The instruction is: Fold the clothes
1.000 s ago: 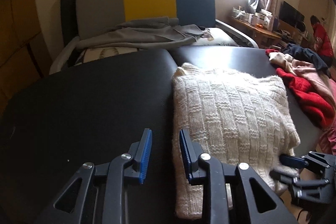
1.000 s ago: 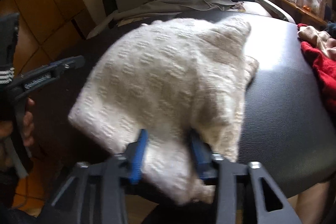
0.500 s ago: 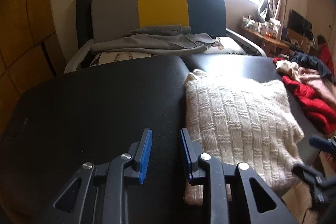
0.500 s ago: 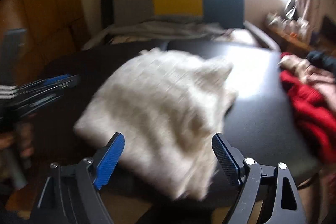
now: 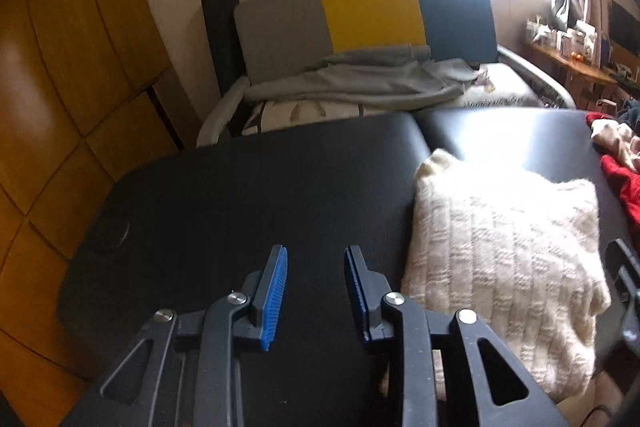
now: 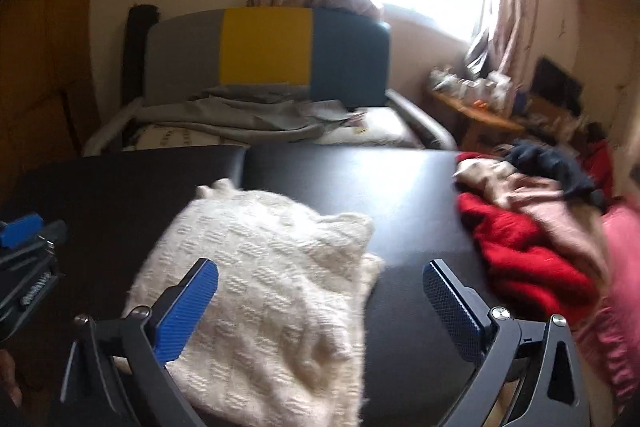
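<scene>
your right tool (image 6: 320,301) is opening wide, nothing gripped; the cream sweater (image 6: 272,283) lies folded on the black worktop (image 6: 400,183), lower centre. your left tool (image 5: 314,291), slightly parted and opening, grips nothing; sweater (image 5: 500,259) to its right.

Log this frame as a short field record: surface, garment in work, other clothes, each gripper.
surface: black padded table
garment: cream knit sweater, folded, lying on the table
pile: red garment with pink and dark clothes at the table's right end
left gripper: part open, nothing between its pads, opening
right gripper: wide, opening, above the sweater, not gripping it
</scene>
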Demonstrator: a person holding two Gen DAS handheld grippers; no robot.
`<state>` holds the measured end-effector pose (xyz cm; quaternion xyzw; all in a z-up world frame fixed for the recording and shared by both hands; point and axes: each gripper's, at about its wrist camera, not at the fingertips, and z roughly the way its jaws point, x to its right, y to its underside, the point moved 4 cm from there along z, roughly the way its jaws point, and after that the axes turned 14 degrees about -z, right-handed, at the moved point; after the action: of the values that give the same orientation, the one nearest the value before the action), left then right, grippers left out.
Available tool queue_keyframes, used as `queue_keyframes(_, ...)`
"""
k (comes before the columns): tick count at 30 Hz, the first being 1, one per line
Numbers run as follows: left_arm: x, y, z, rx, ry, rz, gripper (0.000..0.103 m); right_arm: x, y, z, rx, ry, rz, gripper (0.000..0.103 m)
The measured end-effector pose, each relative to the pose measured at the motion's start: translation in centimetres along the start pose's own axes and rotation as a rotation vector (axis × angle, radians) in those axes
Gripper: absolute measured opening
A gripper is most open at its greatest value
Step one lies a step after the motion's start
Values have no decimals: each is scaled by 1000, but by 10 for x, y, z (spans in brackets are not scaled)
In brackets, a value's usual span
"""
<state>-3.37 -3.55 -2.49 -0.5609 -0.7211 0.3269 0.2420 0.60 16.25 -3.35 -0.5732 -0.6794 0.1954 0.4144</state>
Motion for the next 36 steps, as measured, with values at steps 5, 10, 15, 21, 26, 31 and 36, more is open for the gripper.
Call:
queue_keyframes(5, -4, -3, 1, -84, 106, -85, 30, -6, 4, -4, -6, -31, -9, 103)
queue_keyframes(10, -8, -2, 3, -98, 156, -151, 30, -21, 6, -7, -33, -78, -35, 103)
queue_keyframes(15, -7, -5, -15, 14, 58, -80, 30, -25, -1, -17, 4, -30, -26, 103)
queue_keyframes(21, -8, -3, -23, 27, 57, -76, 30, -25, -3, -24, 44, -11, -15, 103)
queue_keyframes(26, -8, 3, -19, -3, 66, -75, 30, -26, 8, -18, 26, -59, 24, 103)
queue_keyframes(31, -5, 8, -16, -25, 70, -72, 30, -24, 14, -19, 33, -84, 58, 103)
queue_keyframes(36, -3, 11, -14, -45, 80, -84, 30, -24, 16, -18, 35, -117, 67, 103)
